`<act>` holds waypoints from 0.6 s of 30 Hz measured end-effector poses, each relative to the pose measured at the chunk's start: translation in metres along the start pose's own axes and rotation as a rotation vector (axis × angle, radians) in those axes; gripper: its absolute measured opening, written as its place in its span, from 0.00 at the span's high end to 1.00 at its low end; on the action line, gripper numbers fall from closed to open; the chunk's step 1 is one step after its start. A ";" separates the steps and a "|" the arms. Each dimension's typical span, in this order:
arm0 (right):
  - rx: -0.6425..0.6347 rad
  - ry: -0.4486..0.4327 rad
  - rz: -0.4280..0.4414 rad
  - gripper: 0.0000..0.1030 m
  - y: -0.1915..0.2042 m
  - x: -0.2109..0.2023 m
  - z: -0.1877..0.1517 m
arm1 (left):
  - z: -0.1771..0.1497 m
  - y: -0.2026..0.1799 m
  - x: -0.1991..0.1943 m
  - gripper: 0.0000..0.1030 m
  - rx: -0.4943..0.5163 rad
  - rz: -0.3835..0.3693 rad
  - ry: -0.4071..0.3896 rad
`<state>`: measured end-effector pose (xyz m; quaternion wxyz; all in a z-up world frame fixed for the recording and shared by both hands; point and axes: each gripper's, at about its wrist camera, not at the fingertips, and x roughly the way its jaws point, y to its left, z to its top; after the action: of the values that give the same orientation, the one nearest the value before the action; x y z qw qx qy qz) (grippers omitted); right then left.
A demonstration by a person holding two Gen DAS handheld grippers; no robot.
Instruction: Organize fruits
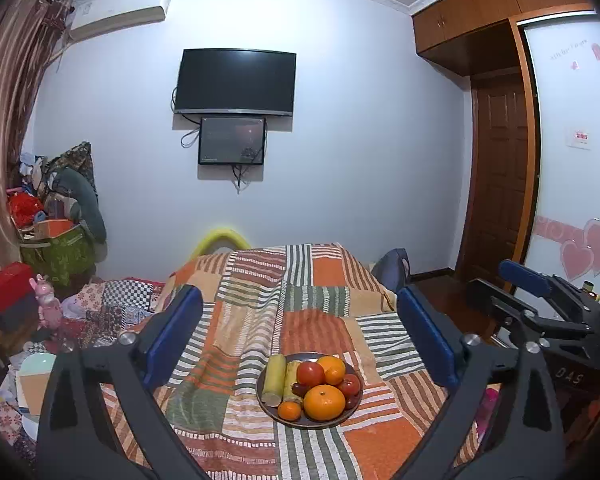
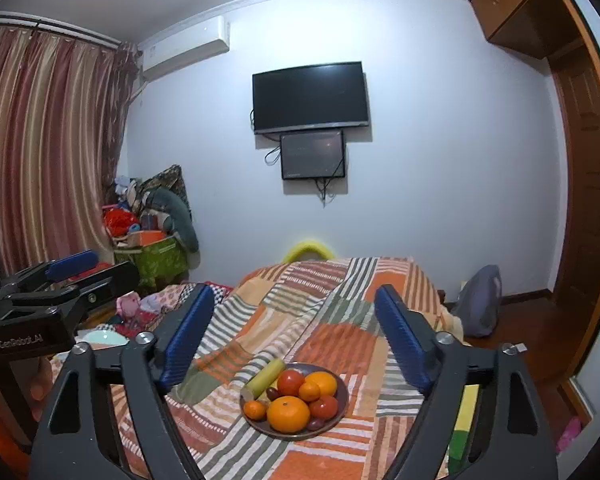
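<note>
Orange patchwork bedspread [image 1: 320,308] carries plate [image 1: 266,400] piled with fruits [image 1: 324,402]. Left gripper [image 1: 300,328] and right gripper [image 2: 296,328]: jaws apart, empty, hovering above. Sorting looks finished; next likely retreat.

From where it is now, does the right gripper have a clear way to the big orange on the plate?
Probably yes: the right gripper is open and empty, and nothing stands between it and the big orange.

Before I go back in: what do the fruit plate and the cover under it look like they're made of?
Plate: likely metal, dull grey-brown with a soft sheen along its thin rim; glazed ceramic can't be ruled out. Cover: woven fabric, matte, striped patchwork print that drapes and creases.
</note>
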<state>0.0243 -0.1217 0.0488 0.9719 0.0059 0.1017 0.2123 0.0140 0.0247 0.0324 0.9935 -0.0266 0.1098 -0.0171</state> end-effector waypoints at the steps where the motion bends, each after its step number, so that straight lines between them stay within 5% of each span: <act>1: -0.001 -0.005 -0.006 0.16 0.000 -0.002 0.000 | 0.000 0.000 -0.002 0.01 0.000 0.003 -0.003; 8: -0.007 -0.033 -0.031 0.01 0.003 -0.008 -0.003 | -0.003 -0.003 -0.010 0.00 0.012 0.014 -0.009; 18: -0.010 -0.033 -0.046 0.00 0.003 -0.012 -0.007 | -0.005 -0.003 -0.009 0.00 0.010 0.018 -0.004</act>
<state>0.0115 -0.1241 0.0447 0.9781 0.0022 0.0847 0.1901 0.0037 0.0220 0.0294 0.9939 -0.0207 0.1081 -0.0088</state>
